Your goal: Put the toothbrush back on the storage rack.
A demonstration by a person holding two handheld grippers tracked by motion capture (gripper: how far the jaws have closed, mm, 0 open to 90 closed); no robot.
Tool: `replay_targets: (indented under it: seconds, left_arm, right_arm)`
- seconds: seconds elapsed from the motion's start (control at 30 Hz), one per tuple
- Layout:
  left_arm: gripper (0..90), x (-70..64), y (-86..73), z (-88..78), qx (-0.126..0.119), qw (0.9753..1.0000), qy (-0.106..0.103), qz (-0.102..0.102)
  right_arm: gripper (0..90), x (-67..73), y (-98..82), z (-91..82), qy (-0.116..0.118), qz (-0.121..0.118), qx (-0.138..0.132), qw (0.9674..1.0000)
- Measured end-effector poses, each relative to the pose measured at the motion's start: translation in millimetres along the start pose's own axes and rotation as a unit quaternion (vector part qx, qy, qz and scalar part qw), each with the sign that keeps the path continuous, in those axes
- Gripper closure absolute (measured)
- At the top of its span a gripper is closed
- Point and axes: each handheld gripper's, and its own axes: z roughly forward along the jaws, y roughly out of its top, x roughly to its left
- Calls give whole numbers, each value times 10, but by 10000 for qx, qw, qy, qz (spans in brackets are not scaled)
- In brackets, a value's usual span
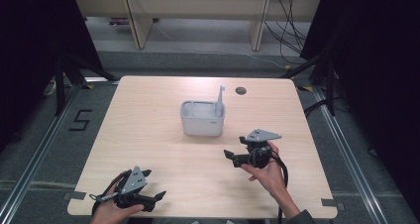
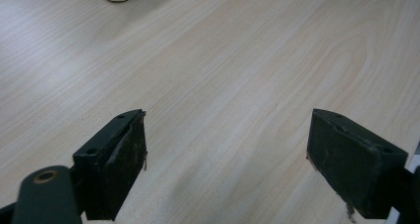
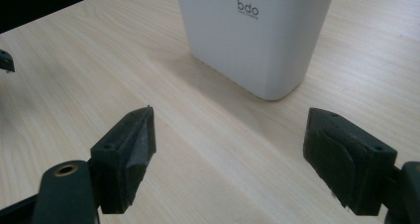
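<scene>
Standing mid-desk (image 1: pixel 148 135), the white bin (image 1: pixel 202 119) with a brush handle (image 1: pixel 220 99) leaning in its right corner is faced by the right tongs (image 1: pixel 232 157), spread and empty; a level, centred approach is advised. The left tongs (image 1: pixel 157 198), also spread, are held near the front edge.

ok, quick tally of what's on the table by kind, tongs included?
White bins: 1
White utensils standing in the bin: 1, type unclear
Hand-held tongs: 2, left tongs and right tongs, both open and empty
Total: 4
</scene>
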Motion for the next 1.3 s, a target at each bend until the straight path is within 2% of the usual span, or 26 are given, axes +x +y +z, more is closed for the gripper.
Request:
replay_targets:
  seconds: [0.1,0.17,0.2,0.23,0.33,0.37,0.4,0.43,0.47,0.5,0.53,0.57,0.6,0.63,0.67,0.73,0.77,0.8,0.83,0.87,0.93,1.03,1.07,1.1,1.17,1.3]
  left_arm:
    - [151,1,0,0,12,10000,9,7]
    - [151,1,0,1,12,10000,8,7]
    - [151,7,2,1,28,10000,-15,36]
    - [151,-7,-1,9,-38,10000,-34,-50]
    - [151,1,-2,3,23,10000,-37,2]
    - [151,2,-3,2,17,10000,-38,-6]
    - [151,14,-5,1,31,10000,2,50]
    - [151,16,-6,1,36,10000,7,54]
    - [151,0,-9,13,-43,10000,-5,-45]
    - [151,9,-6,3,31,10000,-14,46]
    - [151,-10,-4,11,-24,10000,-17,-73]
    - [151,-8,-4,10,-7,10000,-10,-58]
    - [151,-6,-3,9,1,10000,-12,-43]
    - [151,10,-1,-1,84,9999,-20,53]
    - [151,11,-6,6,35,10000,-38,47]
    - [151,9,-6,4,31,10000,-13,45]
    - [151,10,-5,4,28,10000,-12,48]
    - [152,10,-6,3,28,10000,-11,49]
    - [151,10,-6,3,29,10000,-11,51]
    - [151,9,-6,3,30,10000,-12,50]
    - [151,2,-3,4,19,10000,-39,-15]
    - [151,1,-6,9,-24,10000,-39,-24]
    - [151,1,-6,9,-22,10000,-38,-25]
    - [151,15,-5,0,50,10000,-1,62]
    - [151,11,-4,0,21,10000,16,37]
    - [151,16,-2,-3,42,10000,8,68]
  right_arm:
    - [214,24,-33,-17,78,11,39,10000]
    - [212,36,-49,-24,58,-97,68,9999]
    - [212,55,-62,-15,109,-15,37,9999]
    - [212,71,-69,-26,96,18,121,9999]
    - [211,93,-97,-35,110,-47,94,9999]
    - [211,121,-111,-51,165,82,173,9997]
    - [211,110,-126,-50,172,-60,102,9998]
    - [211,128,-141,-72,195,36,166,9997]
    - [211,136,-160,-79,188,35,136,9997]
    - [210,130,-172,-93,170,-61,144,9997]
    - [209,140,-188,-109,154,-54,138,9998]
    - [209,152,-204,-121,159,-18,130,9998]
    - [209,143,-210,-123,184,-109,121,9997]
    - [209,157,-225,-123,260,-5,130,9996]
    - [209,170,-234,-146,230,27,181,9996]
    - [209,157,-252,-146,252,-111,126,9995]
    - [209,190,-270,-152,291,93,159,9994]
    - [209,188,-279,-165,198,-20,174,9996]
    - [209,182,-287,-166,220,-124,180,9995]
    - [209,207,-301,-169,224,-15,230,9995]
    - [210,222,-321,-171,207,-191,254,9993]
    - [210,237,-336,-170,189,-260,268,9991]
    - [210,245,-347,-172,216,-240,312,9990]
    - [205,273,-365,-175,239,-91,345,9991]
    - [185,258,-382,-173,238,-240,352,9988]
    - [177,269,-419,-183,324,-215,409,9984]
